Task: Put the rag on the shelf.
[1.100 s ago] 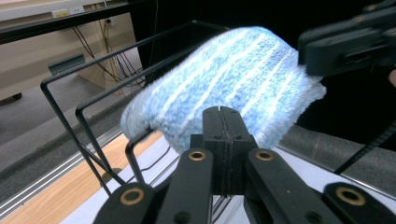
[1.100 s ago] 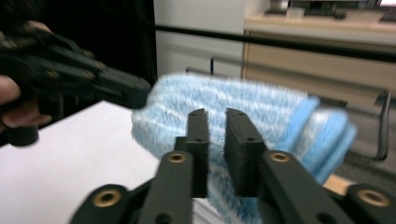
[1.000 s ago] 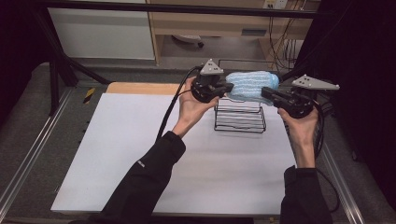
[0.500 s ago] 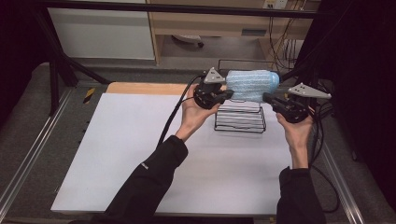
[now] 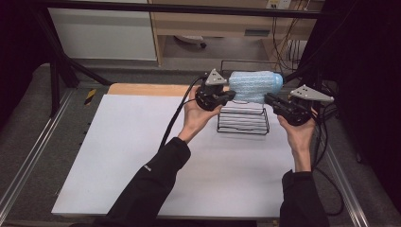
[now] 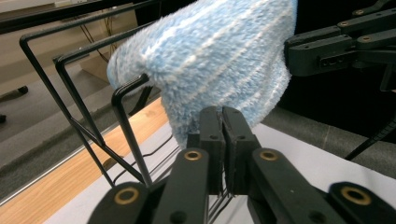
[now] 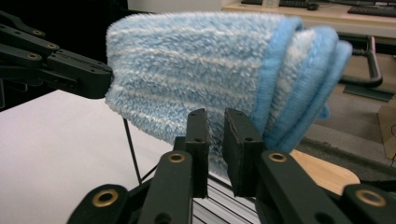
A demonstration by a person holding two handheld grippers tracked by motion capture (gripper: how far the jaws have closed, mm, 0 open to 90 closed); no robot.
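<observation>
Folded blue towel [image 5: 254,86] draped over top bars of black wire rack [image 5: 243,124] at far edge of white table [image 5: 142,156].

Left gripper [image 6: 222,122]: jaws pressed together, pinching towel's lower edge, apparently steadying it.

Right gripper [image 7: 215,122]: jaws have just been opening, narrow gap, towel hem between them, not pinched; release judged.

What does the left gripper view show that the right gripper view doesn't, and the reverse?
Left gripper view: the rack's tall wire loops beside the towel, the wooden strip along the table, the left gripper's jaws shut. Right gripper view: the towel's folded layers with a plain blue border, the right gripper's jaws just opening, slightly apart, nothing between them. Both: the fluffy blue towel, the white table, the other gripper beyond the towel.
</observation>
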